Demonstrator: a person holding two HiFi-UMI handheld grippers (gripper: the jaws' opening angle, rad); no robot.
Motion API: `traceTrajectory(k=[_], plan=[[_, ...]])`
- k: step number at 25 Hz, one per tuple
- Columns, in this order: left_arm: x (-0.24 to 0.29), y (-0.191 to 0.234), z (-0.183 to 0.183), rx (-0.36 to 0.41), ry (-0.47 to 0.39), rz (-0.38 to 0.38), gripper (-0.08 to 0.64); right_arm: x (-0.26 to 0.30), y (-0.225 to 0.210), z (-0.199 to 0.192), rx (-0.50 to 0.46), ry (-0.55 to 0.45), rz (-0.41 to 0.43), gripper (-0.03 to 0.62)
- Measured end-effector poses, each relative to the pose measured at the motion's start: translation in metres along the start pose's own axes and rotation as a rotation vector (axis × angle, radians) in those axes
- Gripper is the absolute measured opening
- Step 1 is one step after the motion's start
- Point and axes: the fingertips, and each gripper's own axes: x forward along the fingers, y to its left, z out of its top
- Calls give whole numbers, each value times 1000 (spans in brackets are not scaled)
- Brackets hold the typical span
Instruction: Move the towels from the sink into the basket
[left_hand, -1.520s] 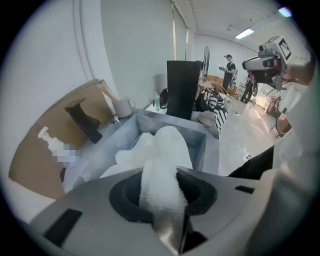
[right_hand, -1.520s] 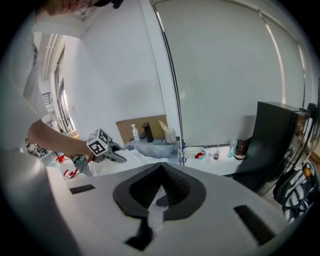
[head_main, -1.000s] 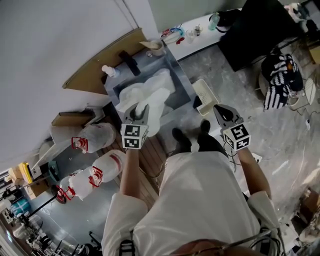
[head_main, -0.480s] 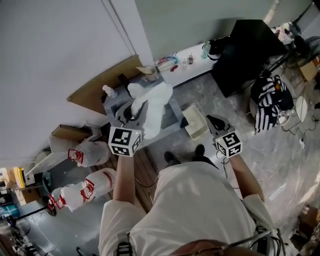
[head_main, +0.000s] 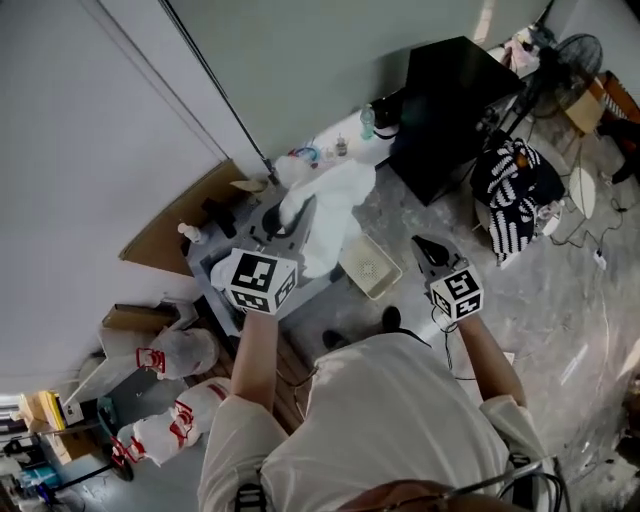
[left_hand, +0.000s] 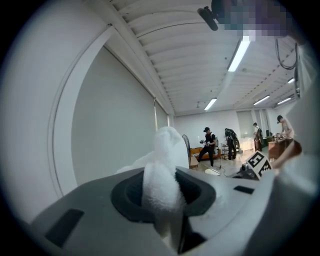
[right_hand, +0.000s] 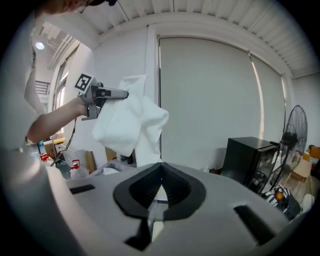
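Note:
My left gripper is shut on a white towel, which hangs in the air over the right side of the grey sink. In the left gripper view the towel is pinched between the jaws and sticks up past them. The white basket stands on the floor just right of the sink, below the hanging towel. Right of the basket, my right gripper is shut with nothing in it. Its own view shows the left gripper carrying the towel.
A soap bottle stands at the sink's back, with a cardboard sheet against the wall. A black cabinet, a fan and a striped cloth are at the right. White bags with red ties lie at the left.
The left gripper has lifted the towel out of the sink and carried it up and to the right, toward the basket. The right gripper has stayed shut beside the basket.

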Motion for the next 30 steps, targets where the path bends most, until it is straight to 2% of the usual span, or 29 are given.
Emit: traceTrajectory(k=[4, 9, 13, 16, 19, 23, 30], plan=[[40, -37, -14, -15, 32, -66, 83, -25, -31, -12, 34, 6, -53, -3], [82, -80, -49, -40, 108, -134, 83, -46, -61, -39, 90, 38, -86, -3], [115, -100, -89, -57, 173, -149, 83, -42, -86, -66, 107, 76, -85, -3], [140, -110, -134, -62, 222, -144, 83, -29, -102, -95, 128, 105, -70, -3], [161, -123, -201, -72, 274, -129, 83, -11, -115, -139, 164, 150, -49, -3], [184, -146, -311, -129, 357, -101, 83, 26, -134, -220, 206, 227, -32, -3], [224, -164, -523, -221, 501, 36, 83, 105, -144, -381, 242, 353, 11, -3]])
